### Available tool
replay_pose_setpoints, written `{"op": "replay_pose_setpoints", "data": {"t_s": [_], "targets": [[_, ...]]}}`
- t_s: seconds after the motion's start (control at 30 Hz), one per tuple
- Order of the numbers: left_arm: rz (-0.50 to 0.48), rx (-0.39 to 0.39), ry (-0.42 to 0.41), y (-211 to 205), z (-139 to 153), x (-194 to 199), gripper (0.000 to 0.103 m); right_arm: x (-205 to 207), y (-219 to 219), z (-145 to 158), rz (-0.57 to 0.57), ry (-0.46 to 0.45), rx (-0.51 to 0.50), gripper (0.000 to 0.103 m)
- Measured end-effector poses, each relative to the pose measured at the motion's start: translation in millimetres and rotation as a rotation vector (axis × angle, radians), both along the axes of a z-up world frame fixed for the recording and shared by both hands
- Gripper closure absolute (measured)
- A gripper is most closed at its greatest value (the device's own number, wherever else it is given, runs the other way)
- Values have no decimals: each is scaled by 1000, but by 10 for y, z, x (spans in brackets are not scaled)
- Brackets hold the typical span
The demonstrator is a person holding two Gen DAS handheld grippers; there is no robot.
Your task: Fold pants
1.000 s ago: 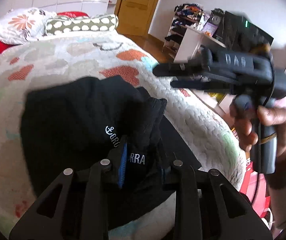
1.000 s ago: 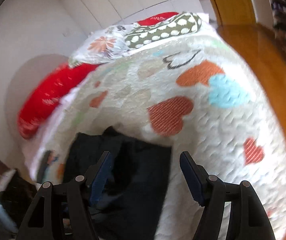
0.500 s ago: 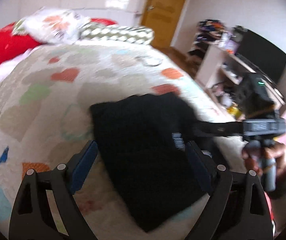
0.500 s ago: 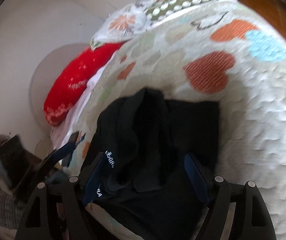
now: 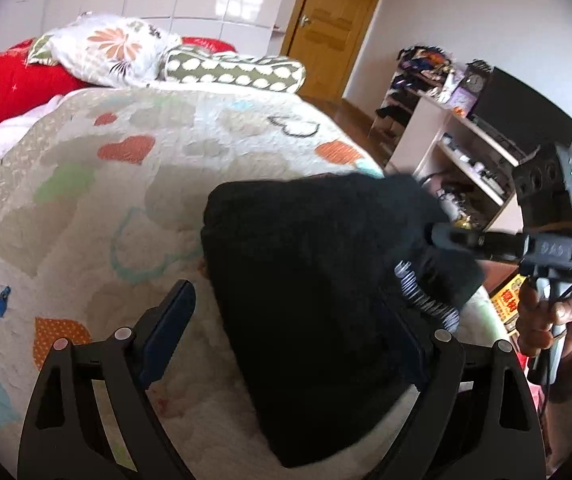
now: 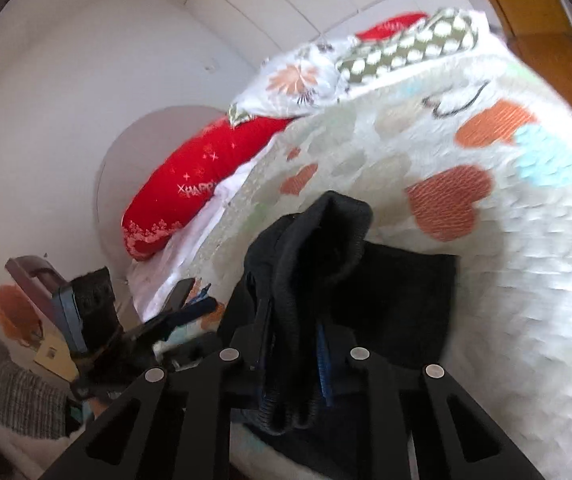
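My left gripper (image 5: pixel 286 344), clamped on the waistband a second earlier, had let go and hung with its jaws apart over the black pants (image 5: pixel 310 280). My right gripper (image 6: pixel 294 344) had closed on a bunched edge instead, so I judged the next fold was mine to carry. One pair of pants lay on the heart quilt (image 5: pixel 134 184); beyond it lay three pillows (image 5: pixel 110 52).

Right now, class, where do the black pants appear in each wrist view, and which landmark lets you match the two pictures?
Left wrist view: black pants fill the centre and lower right, between the open left gripper's fingers.
Right wrist view: the pants lie at lower centre, a bunched edge pinched in the right gripper.
Shared landmark: the red pillow.
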State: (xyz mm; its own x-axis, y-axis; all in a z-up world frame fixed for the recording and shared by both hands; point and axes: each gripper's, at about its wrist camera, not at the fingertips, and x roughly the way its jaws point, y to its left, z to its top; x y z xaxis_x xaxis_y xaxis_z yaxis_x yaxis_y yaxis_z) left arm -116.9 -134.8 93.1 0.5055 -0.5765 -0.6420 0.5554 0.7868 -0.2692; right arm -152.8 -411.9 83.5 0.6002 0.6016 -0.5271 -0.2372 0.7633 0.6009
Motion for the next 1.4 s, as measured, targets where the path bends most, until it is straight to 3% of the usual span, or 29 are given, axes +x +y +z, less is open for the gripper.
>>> {"op": "replay_pose_setpoints", "data": {"t_s": [0.03, 0.17, 0.2, 0.27, 0.33, 0.4, 0.47, 0.6, 0.73, 0.83, 1.07, 1.17, 1.23, 1.3, 1.4], "targets": [[-7, -2, 6, -20, -24, -22, 14, -55, -38, -39, -15, 15, -47, 84], [19, 124, 65, -201, -372, -9, 14, 1, -119, -414, -98, 127, -190, 84], [20, 107, 91, -190, -430, -4, 14, 19, -101, -486, -109, 142, -221, 84], [11, 61, 123, -133, -430, -10, 14, 5, -115, -460, -108, 130, -162, 84], [12, 62, 98, -98, -363, -36, 14, -20, -170, -394, -100, 115, -65, 81], [20, 79, 69, -72, -297, -51, 14, -35, -180, -302, -114, 94, -76, 65], [20, 60, 64, -31, -252, -56, 14, -45, -180, -234, -104, 66, -71, 57], [44, 45, 59, 49, -230, -43, 14, 57, -98, -255, -65, 83, -45, 55], [56, 49, 87, 106, -319, 10, 14, 22, -279, -228, -127, 83, -1, 54], [53, 32, 108, 101, -376, 44, 14, -12, -340, -200, -110, 70, 28, 49], [45, 35, 101, 36, -403, 35, 14, 174, -27, -510, 0, 144, -37, 45], [47, 21, 108, 23, -446, 57, 13, 247, -37, -594, -9, 116, 20, 39], [56, 5, 128, 23, -480, 87, 13, 311, -19, -602, -4, 82, 60, 46], [68, -11, 153, 26, -489, 102, 14, 368, 83, -577, 25, 65, 52, 76], [42, 2, 141, -21, -409, 29, 14, 280, 186, -411, 37, 5, -42, 81]]}}
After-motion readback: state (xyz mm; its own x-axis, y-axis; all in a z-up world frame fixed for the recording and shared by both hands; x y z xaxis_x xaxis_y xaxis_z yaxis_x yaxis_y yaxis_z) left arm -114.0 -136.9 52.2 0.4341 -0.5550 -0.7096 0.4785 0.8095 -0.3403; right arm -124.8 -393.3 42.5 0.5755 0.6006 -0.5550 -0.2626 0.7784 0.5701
